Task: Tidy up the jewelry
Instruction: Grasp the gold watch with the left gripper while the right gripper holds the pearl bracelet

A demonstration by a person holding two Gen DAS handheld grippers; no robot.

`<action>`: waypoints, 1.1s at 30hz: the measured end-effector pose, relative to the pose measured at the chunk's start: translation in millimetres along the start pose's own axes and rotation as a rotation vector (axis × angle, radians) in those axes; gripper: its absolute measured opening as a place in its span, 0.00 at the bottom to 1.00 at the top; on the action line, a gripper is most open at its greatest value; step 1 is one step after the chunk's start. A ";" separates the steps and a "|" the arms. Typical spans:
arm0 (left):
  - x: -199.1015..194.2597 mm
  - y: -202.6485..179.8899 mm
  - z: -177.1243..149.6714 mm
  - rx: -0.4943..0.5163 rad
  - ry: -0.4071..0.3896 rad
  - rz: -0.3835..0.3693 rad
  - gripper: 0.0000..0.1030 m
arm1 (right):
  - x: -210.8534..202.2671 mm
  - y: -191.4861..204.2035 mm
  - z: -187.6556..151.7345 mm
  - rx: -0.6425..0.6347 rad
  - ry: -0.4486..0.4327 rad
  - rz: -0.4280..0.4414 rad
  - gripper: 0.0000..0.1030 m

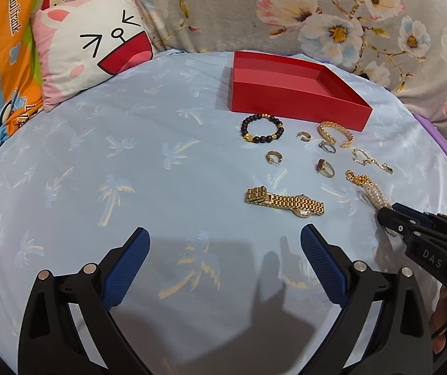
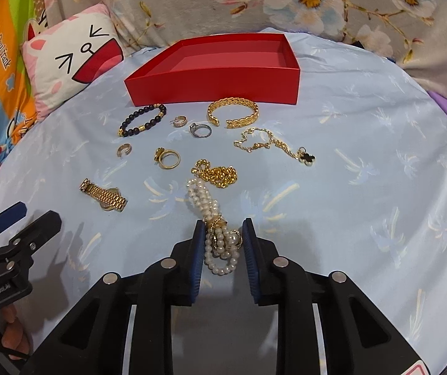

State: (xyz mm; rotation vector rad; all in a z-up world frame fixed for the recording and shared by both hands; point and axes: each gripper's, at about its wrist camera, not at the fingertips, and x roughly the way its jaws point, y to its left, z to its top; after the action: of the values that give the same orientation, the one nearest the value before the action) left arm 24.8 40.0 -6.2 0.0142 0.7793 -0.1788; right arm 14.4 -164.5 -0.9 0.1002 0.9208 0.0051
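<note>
Pearl necklace bunched on the bed, near end sitting between the right gripper jaws, which look narrowed around the clump but maybe not fully pinching, hard to call. Probably light, floppy and slippery, so likely to slide or dangle unless grabbed at the thick knot by the gold clasp rather than a single strand. Left gripper hovering with jaws wide apart, holding nothing. Red box open and empty-looking at the back, well apart from the pearls, with gold chain, gold watch, beaded bracelet, gold cuff and a few rings spread in between. Soft blue palm-print sheet underneath, so some sag and wrinkling likely. Cartoon pillow and floral blanket behind
</note>
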 end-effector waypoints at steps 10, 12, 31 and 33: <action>15.6 -8.9 21.2 0.127 0.003 -0.078 0.91 | -14.5 -6.0 -14.7 0.054 -0.020 0.006 0.22; 21.1 -9.6 27.8 0.195 0.005 -0.129 0.91 | -14.3 -6.2 -15.4 0.056 -0.021 0.008 0.22; 46.1 -43.3 20.8 0.362 0.106 -0.255 0.63 | -12.7 -5.7 -13.4 0.058 -0.017 0.006 0.22; 39.8 -43.1 16.4 0.317 0.104 -0.269 0.57 | -12.9 -6.0 -14.2 0.057 -0.020 0.007 0.22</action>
State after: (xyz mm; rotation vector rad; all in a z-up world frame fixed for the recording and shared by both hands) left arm 56.8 -9.9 -20.1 0.2211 0.8486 -0.5591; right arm -5.0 -169.9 0.3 0.1561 0.9011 -0.0160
